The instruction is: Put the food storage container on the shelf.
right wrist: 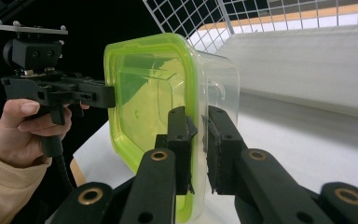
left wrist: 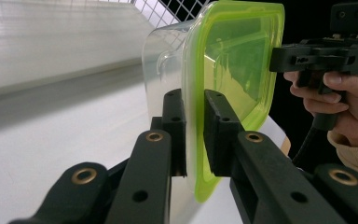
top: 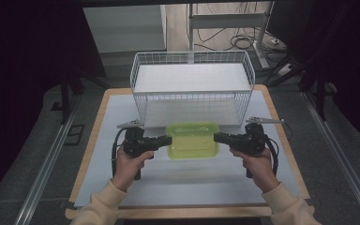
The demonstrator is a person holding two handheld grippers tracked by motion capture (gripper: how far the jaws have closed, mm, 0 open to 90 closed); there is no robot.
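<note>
A clear plastic food container [top: 192, 140] with a translucent lime-green lid sits lid-up and level in the middle of the white table mat, just in front of the white wire basket [top: 192, 89]. It is rectangular with rounded corners, its long side running left to right, and it looks empty. The left gripper [top: 167, 139] clamps its left rim and the right gripper [top: 218, 137] clamps its right rim, each closed over the lid's edge.

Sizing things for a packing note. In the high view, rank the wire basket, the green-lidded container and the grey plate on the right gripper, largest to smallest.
1. Wire basket, clearly the largest.
2. Green-lidded container, about a third of the basket's width.
3. Grey plate on the right gripper, a thin sliver seen nearly edge-on, so its true size is unsure.
</note>
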